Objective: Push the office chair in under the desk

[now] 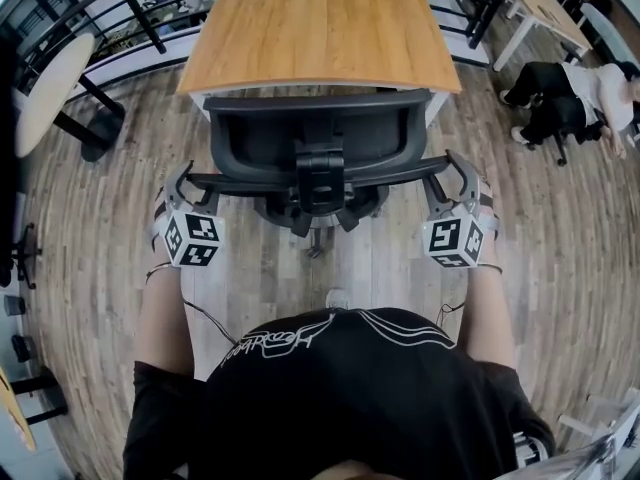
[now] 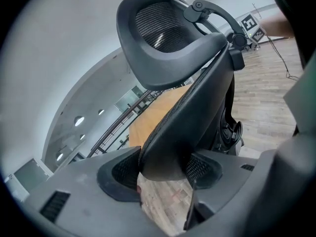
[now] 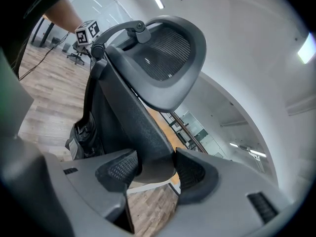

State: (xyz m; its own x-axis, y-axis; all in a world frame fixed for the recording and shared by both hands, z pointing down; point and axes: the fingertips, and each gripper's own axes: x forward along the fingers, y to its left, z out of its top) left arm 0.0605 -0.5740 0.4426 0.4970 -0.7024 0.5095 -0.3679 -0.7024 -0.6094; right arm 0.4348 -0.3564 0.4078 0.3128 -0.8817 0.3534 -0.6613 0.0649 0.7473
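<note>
The black mesh office chair [image 1: 310, 133], pinched by left gripper [image 1: 185, 180] and right gripper [image 1: 455, 171] jaws, is best pushed squarely under the wooden desk [image 1: 320, 28].

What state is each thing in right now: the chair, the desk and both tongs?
office chair: upright, its back toward the person, close to the desk's near edge, seat hidden.
desk: standing straight ahead, office chair centred on it.
left tongs: closed on the left edge of the office chair's back.
right tongs: closed on the right edge of the office chair's back.
</note>
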